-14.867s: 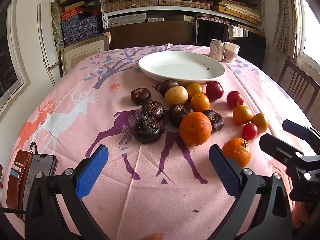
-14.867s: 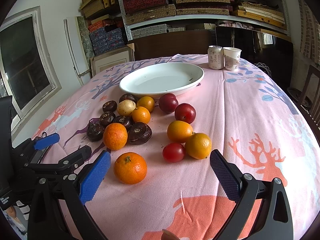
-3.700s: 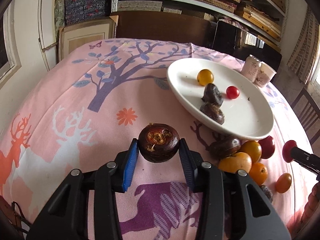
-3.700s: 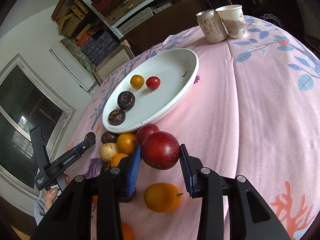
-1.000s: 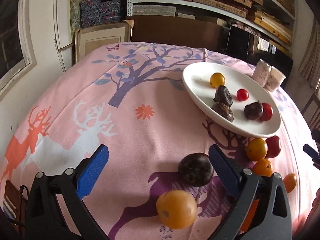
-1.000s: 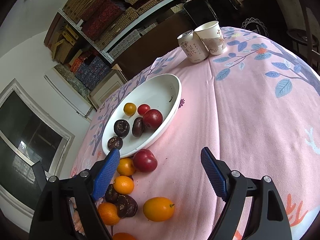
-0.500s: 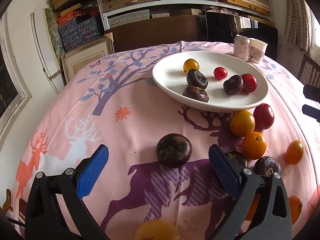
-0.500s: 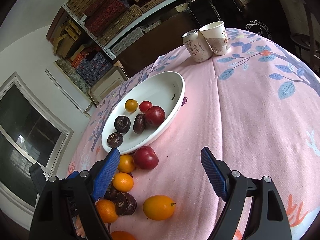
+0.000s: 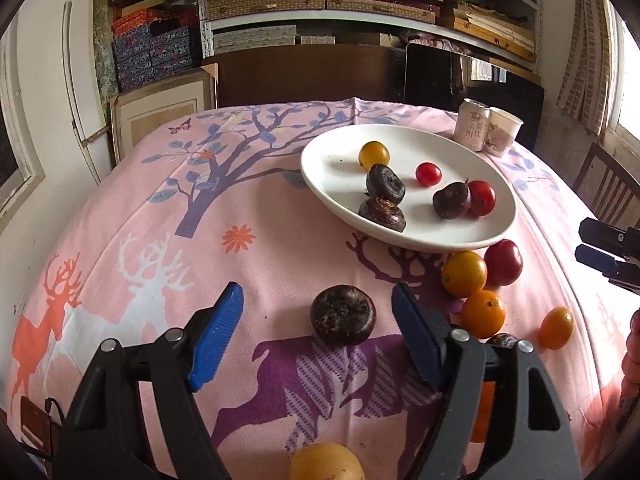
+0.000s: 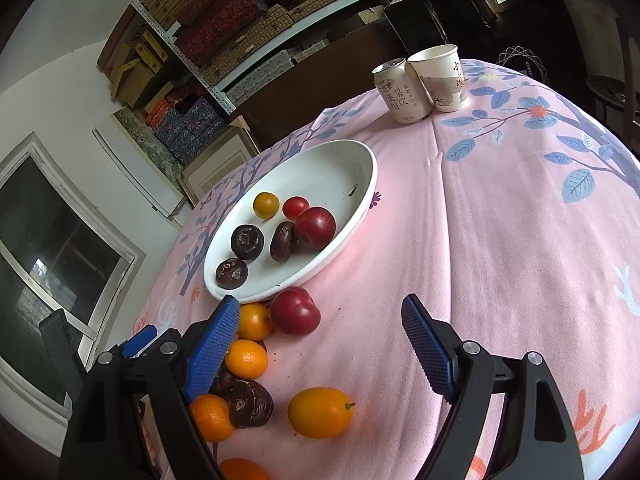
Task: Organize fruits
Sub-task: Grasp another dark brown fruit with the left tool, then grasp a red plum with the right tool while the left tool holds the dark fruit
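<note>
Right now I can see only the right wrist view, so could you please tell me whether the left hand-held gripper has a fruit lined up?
Observer: Yes. The left hand-held gripper has a dark water chestnut between its fingers, lying on the tablecloth.
Operator: Thank you. Is it gripped already?
Observer: Not yet. The jaws are closing, but a gap shows on each side of the chestnut, narrower on the right of the picture.
Operator: Is anything else close to it?
Observer: A pale yellow fruit lies at the bottom edge of the left wrist view, nearer the camera and apart from the chestnut.
</note>
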The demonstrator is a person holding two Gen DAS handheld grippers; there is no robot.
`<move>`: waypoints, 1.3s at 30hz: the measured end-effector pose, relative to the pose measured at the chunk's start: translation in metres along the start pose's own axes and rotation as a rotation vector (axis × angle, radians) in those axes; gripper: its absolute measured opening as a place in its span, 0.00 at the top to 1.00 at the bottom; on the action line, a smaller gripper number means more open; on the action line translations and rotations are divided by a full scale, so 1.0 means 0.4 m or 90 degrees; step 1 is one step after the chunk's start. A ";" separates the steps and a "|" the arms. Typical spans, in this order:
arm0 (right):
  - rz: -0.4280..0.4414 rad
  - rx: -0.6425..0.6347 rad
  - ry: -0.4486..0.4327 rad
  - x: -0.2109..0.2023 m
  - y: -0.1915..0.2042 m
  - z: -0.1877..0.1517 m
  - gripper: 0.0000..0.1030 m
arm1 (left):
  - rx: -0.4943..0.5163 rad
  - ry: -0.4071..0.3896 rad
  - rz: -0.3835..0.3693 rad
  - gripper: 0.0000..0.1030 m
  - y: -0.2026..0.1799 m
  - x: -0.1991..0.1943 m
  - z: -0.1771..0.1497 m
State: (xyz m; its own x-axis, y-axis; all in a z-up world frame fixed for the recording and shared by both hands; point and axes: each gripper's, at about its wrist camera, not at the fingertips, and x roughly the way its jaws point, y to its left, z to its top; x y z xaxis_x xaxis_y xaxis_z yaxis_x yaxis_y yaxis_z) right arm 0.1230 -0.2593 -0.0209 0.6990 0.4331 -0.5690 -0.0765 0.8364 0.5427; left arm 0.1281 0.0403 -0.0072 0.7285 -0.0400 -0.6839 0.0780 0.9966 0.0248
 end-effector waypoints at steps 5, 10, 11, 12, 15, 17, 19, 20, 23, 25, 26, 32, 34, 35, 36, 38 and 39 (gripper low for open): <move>-0.004 -0.018 0.006 0.005 0.010 -0.006 0.19 | 0.065 0.042 0.009 0.28 -0.052 0.036 -0.015; -0.012 -0.033 0.008 0.008 0.018 -0.008 0.19 | 0.057 0.067 0.001 0.31 -0.047 0.062 -0.016; -0.012 -0.035 0.009 0.009 0.019 -0.009 0.19 | 0.046 0.070 -0.001 0.37 -0.038 0.065 -0.015; -0.013 -0.037 0.010 0.010 0.020 -0.010 0.19 | 0.033 0.075 -0.008 0.40 -0.028 0.068 -0.014; -0.017 -0.048 0.020 0.018 0.027 -0.014 0.19 | 0.021 0.088 -0.026 0.50 -0.022 0.077 -0.016; -0.019 -0.059 0.027 0.024 0.034 -0.018 0.19 | 0.039 0.088 -0.028 0.56 -0.038 0.077 -0.019; -0.017 -0.070 0.037 0.032 0.043 -0.022 0.19 | 0.066 0.081 -0.008 0.57 -0.056 0.076 -0.022; -0.014 -0.074 0.043 0.036 0.048 -0.024 0.19 | 0.073 0.078 0.000 0.58 -0.059 0.077 -0.021; -0.003 -0.077 0.062 0.054 0.061 -0.026 0.19 | 0.061 0.079 -0.010 0.59 -0.052 0.080 -0.015; -0.018 -0.087 0.070 0.071 0.073 -0.027 0.20 | 0.056 0.079 -0.014 0.59 -0.049 0.079 -0.013; -0.026 -0.092 0.075 0.080 0.078 -0.027 0.21 | 0.057 0.078 -0.013 0.59 -0.050 0.079 -0.014; -0.060 -0.102 0.097 0.133 0.095 -0.021 0.30 | 0.060 0.077 -0.011 0.59 -0.054 0.080 -0.013; -0.064 -0.100 0.110 0.154 0.096 -0.017 0.33 | 0.059 0.076 -0.012 0.59 -0.054 0.080 -0.013; -0.063 -0.096 0.116 0.163 0.095 -0.017 0.35 | 0.059 0.076 -0.014 0.59 -0.054 0.080 -0.013; -0.063 -0.094 0.122 0.172 0.094 -0.017 0.37 | 0.059 0.076 -0.016 0.59 -0.055 0.080 -0.013; -0.058 -0.091 0.131 0.185 0.090 -0.019 0.42 | 0.063 0.075 -0.023 0.59 -0.061 0.080 -0.013; -0.059 -0.095 0.127 0.184 0.092 -0.020 0.43 | 0.067 0.073 -0.025 0.59 -0.064 0.080 -0.013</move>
State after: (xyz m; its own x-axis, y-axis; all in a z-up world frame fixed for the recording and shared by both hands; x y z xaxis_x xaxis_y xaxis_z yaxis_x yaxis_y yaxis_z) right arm 0.1662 -0.1940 -0.0479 0.5554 0.3973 -0.7305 -0.1334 0.9097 0.3933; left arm 0.1456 0.0138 -0.0336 0.6410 -0.0647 -0.7648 0.1806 0.9812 0.0684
